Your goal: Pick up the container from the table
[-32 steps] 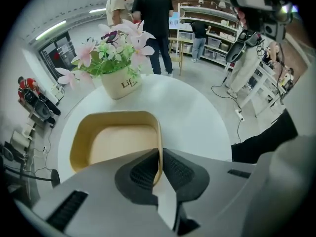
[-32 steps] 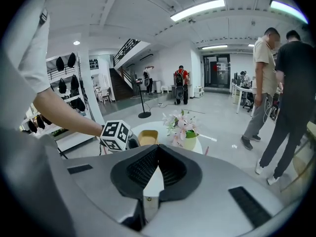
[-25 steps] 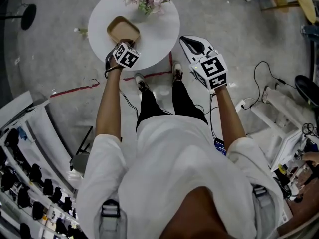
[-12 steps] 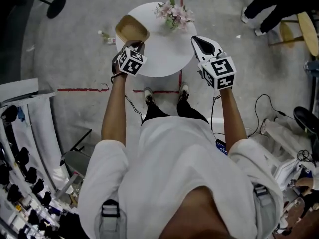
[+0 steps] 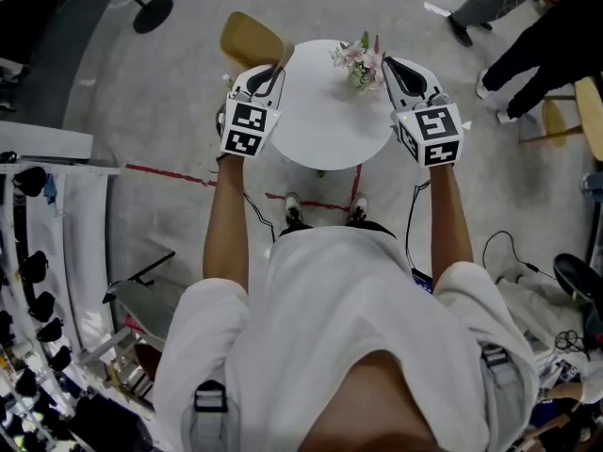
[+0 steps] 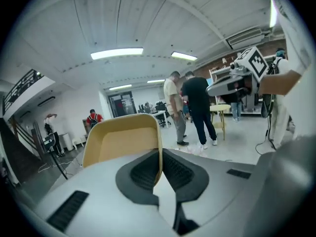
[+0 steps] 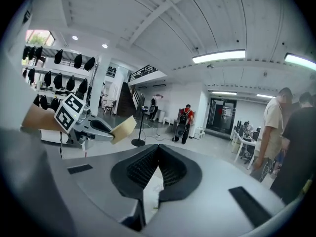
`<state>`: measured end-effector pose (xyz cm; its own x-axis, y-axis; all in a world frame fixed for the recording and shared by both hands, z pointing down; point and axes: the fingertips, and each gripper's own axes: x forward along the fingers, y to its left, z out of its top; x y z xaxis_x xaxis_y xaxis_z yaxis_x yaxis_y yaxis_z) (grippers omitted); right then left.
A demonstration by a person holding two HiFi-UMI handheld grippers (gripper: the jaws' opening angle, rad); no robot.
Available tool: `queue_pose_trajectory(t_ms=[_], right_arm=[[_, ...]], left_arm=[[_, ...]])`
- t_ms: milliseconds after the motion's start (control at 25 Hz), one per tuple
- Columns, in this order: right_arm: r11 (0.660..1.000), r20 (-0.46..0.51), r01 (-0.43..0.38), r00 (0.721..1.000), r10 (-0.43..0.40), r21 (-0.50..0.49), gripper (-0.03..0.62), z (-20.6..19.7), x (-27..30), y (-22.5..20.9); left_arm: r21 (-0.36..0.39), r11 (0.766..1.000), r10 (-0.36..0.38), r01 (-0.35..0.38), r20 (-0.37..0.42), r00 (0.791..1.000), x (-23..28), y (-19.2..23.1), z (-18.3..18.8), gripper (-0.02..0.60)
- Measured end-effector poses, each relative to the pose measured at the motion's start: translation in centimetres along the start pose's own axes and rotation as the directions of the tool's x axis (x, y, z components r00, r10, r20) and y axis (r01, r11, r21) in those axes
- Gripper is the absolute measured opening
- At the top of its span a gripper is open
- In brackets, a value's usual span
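Observation:
A tan, shallow container (image 5: 249,40) hangs in the air beyond the left rim of the round white table (image 5: 330,125). My left gripper (image 5: 274,70) is shut on the container's near wall, and the left gripper view shows that wall pinched between the jaws of the left gripper (image 6: 159,158), with the container (image 6: 118,139) standing up tilted. My right gripper (image 5: 395,65) hovers over the table's right side, shut and holding nothing. In the right gripper view, the right gripper (image 7: 158,156) has its jaws together, and the left gripper (image 7: 79,123) with the container (image 7: 123,128) shows at the left.
A small bunch of pink flowers (image 5: 359,59) stands on the far side of the table. People (image 5: 532,36) stand at the upper right beside a wooden stool (image 5: 592,111). A red tape line (image 5: 179,174) crosses the floor. Racks (image 5: 38,281) line the left.
The container has left the tabletop and risen up and to the left in my left gripper. Both grippers are higher, with the right one still shut and holding nothing.

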<state>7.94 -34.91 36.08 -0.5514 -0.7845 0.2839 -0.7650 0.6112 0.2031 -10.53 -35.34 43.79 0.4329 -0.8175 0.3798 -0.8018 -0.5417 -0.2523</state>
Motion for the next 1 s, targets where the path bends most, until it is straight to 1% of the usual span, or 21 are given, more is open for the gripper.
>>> queue_pose_trajectory(t_ms=[120, 280, 520, 680, 840, 1000], right_arm=[[0.998, 0.034, -0.009, 0.999, 0.011, -0.058, 0.014, 2.2, -0.1, 0.2], [0.991, 0.063, -0.011, 0.998, 0.019, -0.131, 0.014, 4.9, -0.3, 0.9], [0.985, 0.115, 0.004, 0.993, 0.016, -0.172, 0.015, 7.5, -0.9, 0.9], [0.984, 0.146, 0.007, 0.989, 0.020, -0.180, 0.015, 8.5, -1.4, 0.9], [0.981, 0.146, 0.007, 0.989, 0.021, -0.192, 0.014, 8.7, -1.6, 1.1], [0.978, 0.144, 0.011, 0.989, 0.019, -0.208, 0.014, 8.6, -1.5, 1.2]], left_arm=[[0.009, 0.999, 0.037, -0.038, 0.076, 0.996, -2.1, 0.9, 3.0, 0.031], [0.079, 0.993, 0.074, -0.086, 0.142, 0.987, -4.5, 2.2, 6.4, 0.031], [0.126, 0.983, 0.104, -0.136, 0.229, 0.968, -7.6, 3.1, 10.3, 0.031], [0.141, 0.978, 0.113, -0.153, 0.258, 0.959, -8.6, 2.9, 11.4, 0.031], [0.165, 0.974, 0.110, -0.155, 0.254, 0.961, -8.4, 2.4, 11.5, 0.031], [0.170, 0.974, 0.107, -0.153, 0.253, 0.962, -8.4, 2.3, 11.5, 0.031]])
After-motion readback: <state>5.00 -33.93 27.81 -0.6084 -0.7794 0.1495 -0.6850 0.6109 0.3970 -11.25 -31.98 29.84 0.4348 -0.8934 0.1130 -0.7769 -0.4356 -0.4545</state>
